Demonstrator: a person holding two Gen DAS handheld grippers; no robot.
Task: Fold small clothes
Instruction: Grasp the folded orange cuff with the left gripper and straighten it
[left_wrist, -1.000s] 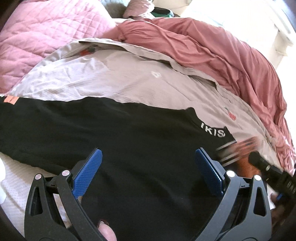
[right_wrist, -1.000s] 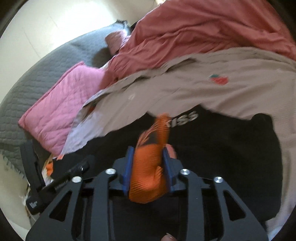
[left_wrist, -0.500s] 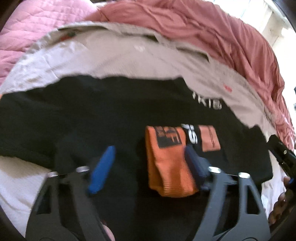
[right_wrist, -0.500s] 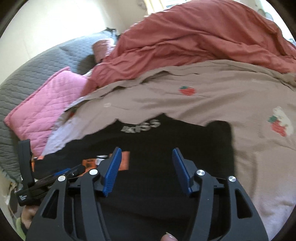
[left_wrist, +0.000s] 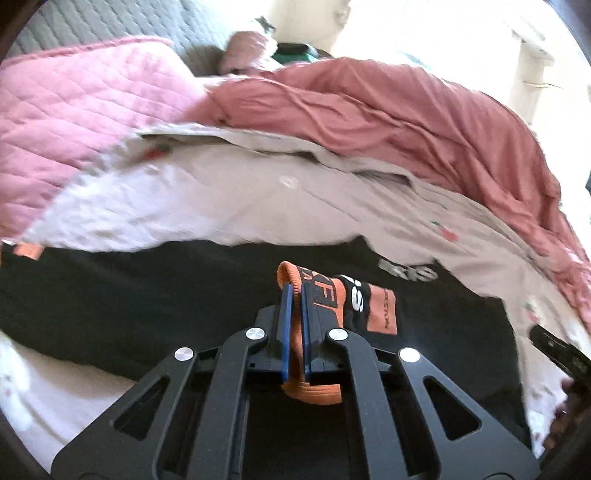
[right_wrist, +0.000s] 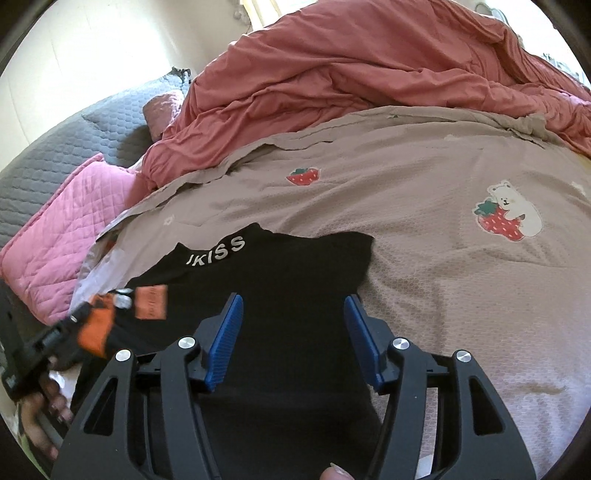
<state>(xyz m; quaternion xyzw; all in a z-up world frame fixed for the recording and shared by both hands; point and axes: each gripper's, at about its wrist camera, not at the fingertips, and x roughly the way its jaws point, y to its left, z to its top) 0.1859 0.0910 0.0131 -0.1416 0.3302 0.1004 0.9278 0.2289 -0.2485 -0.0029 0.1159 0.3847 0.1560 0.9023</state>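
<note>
orange sock (left_wrist: 314, 306): folded over, lifted just above the black garment (left_wrist: 147, 302) on the bed | progress: fold seems made, putting it down remains | left gripper (left_wrist: 294, 328): just closed, pinching the sock | right gripper (right_wrist: 291, 332): spread, holds nothing, over black garment

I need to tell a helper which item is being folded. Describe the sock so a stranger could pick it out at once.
Start from the beige strawberry-print bedspread, then the black garment with white lettering spread flat on it. Lying on that, pinched in the shut left gripper, is the orange sock. It is the only bright orange piece there, with black panels and printed letters.
</note>
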